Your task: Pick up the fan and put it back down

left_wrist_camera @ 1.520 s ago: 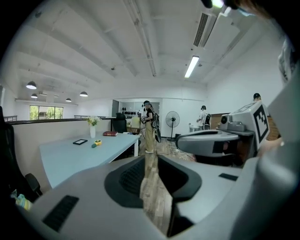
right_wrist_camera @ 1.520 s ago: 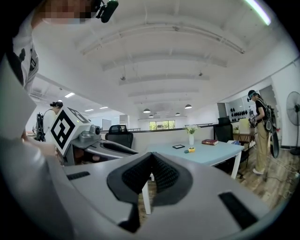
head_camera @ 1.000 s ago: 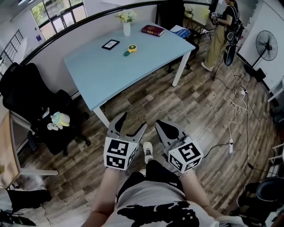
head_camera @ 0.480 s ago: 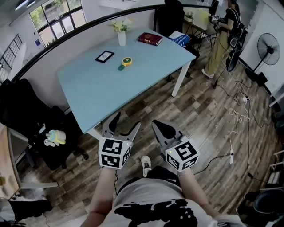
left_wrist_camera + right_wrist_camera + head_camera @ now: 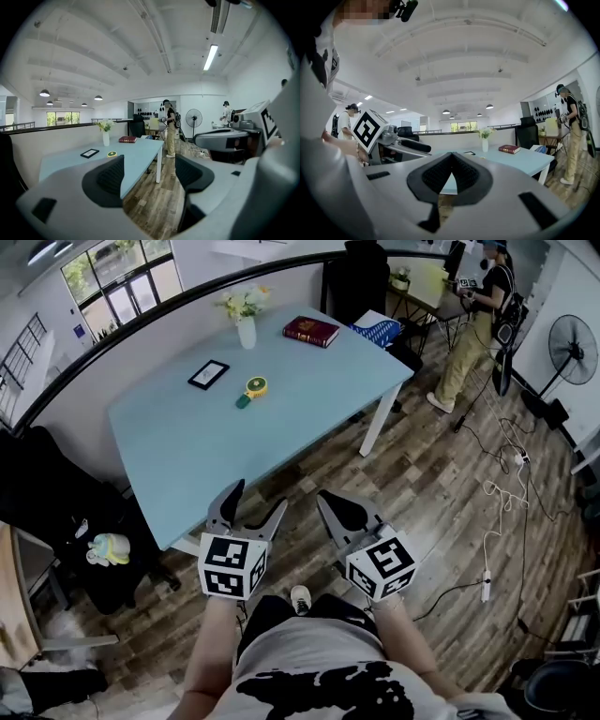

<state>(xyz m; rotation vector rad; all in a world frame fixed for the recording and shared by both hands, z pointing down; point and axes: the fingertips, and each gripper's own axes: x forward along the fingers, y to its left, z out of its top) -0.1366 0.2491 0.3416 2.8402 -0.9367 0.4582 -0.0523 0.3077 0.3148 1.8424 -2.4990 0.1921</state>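
A small yellow hand fan with a green handle (image 5: pixel 251 388) lies on the light blue table (image 5: pixel 178 456), toward its far side; the left gripper view shows the fan (image 5: pixel 111 153) as a small disc. Both grippers hover over the wooden floor short of the table's near edge, far from the fan. My left gripper (image 5: pixel 249 505) is open with nothing between its jaws (image 5: pixel 149 176). My right gripper (image 5: pixel 336 507) is shut and empty, its pads meeting at the tips (image 5: pixel 451 161).
On the table stand a vase of flowers (image 5: pixel 246 329), a red book (image 5: pixel 311 331), a black tablet (image 5: pixel 208 374) and a blue item (image 5: pixel 377 332). A black chair (image 5: pixel 56 493) is at the left. A person (image 5: pixel 478 324), a floor fan (image 5: pixel 570 338) and cables (image 5: pixel 511 474) are at the right.
The table has come nearer in the head view, so its near edge now lies just ahead of the grippers. Both grippers keep their pose and state.
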